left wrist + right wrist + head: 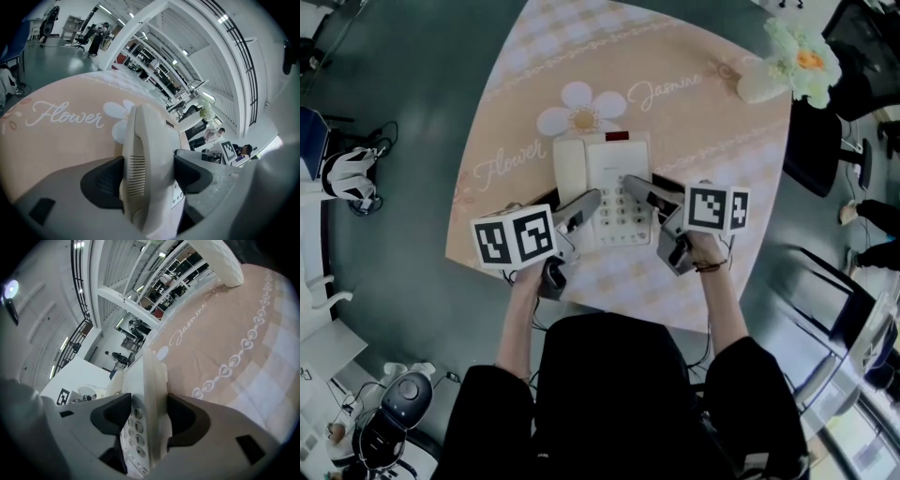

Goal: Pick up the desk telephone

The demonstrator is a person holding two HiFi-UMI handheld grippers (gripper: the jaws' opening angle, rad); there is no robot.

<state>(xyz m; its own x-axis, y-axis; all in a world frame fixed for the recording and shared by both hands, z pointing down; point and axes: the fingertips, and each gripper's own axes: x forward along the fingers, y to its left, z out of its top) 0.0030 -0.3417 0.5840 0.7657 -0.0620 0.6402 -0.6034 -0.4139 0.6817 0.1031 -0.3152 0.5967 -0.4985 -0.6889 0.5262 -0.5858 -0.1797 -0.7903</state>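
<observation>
Desk telephone [614,178] gripped at both sides
Your left gripper [149,176] clenches the handset [140,154] side, your right gripper [147,416] the keypad [136,427] edge; it sits mid-bench [741,272] on the flowered cloth [525,159]. It's hard, smooth plastic, probably light, but the handset likely rests loose in its cradle, so lift level.

the desk telephone [619,187] is smooth cream plastic with a faint sheen. the table cover [694,122] looks like matt printed cloth. the left gripper [149,176] has matt grey shells and dark, finely textured pads [105,180].
</observation>
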